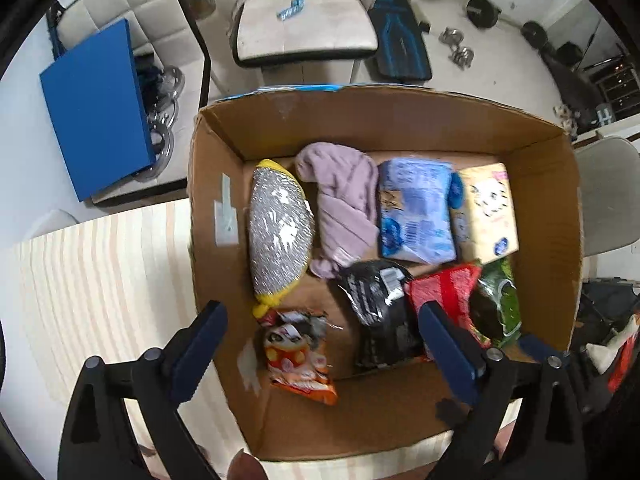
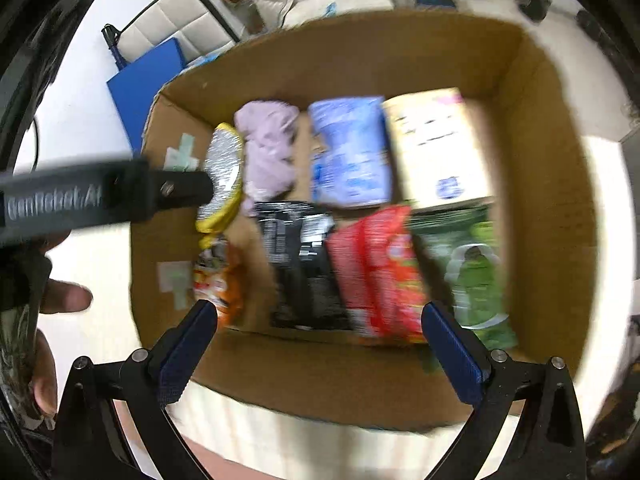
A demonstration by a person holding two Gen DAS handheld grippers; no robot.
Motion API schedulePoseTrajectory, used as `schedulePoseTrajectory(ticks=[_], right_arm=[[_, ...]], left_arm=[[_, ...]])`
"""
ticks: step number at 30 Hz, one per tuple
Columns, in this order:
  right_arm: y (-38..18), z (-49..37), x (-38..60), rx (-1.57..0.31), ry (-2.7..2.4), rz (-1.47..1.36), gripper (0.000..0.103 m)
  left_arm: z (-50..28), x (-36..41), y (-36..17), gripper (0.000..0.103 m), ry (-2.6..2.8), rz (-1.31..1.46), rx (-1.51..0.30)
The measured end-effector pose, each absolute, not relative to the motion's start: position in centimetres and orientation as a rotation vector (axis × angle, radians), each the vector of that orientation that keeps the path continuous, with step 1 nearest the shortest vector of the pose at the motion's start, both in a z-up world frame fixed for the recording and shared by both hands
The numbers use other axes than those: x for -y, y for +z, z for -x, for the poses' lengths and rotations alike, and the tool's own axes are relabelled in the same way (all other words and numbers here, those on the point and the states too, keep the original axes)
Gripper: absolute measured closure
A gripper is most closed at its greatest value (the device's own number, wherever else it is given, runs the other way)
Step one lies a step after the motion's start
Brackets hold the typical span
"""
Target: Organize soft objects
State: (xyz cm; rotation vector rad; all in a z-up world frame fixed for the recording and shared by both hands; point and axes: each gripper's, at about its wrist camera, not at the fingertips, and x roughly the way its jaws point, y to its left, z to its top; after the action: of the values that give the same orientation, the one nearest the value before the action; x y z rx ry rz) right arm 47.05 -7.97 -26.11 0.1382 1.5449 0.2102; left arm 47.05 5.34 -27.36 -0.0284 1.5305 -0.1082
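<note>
Two grippers, left (image 1: 320,344) and right (image 2: 320,340), hover spread wide and empty above the brown cardboard box (image 1: 400,128). The soft packets lie inside, at centre frame beyond the fingers.

Pale floor (image 1: 500,60); cream padded chair (image 1: 304,28) beyond striped table (image 1: 100,264) (dumbbells (image 1: 460,50) on floor).

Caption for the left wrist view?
Open left gripper above a cardboard box packed with a purple cloth, tissue packs and snack bags.

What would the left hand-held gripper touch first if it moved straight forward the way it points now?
Probably the black packet in the cardboard box: it lies between the open fingers of the left hand-held gripper. Depth is unclear, so the orange snack bag is also possible.
</note>
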Motion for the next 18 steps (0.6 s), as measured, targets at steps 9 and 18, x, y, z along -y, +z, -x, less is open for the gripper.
schedulePoseTrajectory(ticks=[9, 18], right_arm=[[-20.7, -44.6, 12.9, -1.443, 0.091, 0.015, 0.0], [-16.4, -41.9, 14.8, -1.35, 0.033, 0.093, 0.0]], left_arm=[[-40.2, -3.7, -24.2, 0.005, -0.077, 0.034, -1.366], [-35.9, -3.1, -20.7, 0.005, -0.019, 0.021, -1.239]])
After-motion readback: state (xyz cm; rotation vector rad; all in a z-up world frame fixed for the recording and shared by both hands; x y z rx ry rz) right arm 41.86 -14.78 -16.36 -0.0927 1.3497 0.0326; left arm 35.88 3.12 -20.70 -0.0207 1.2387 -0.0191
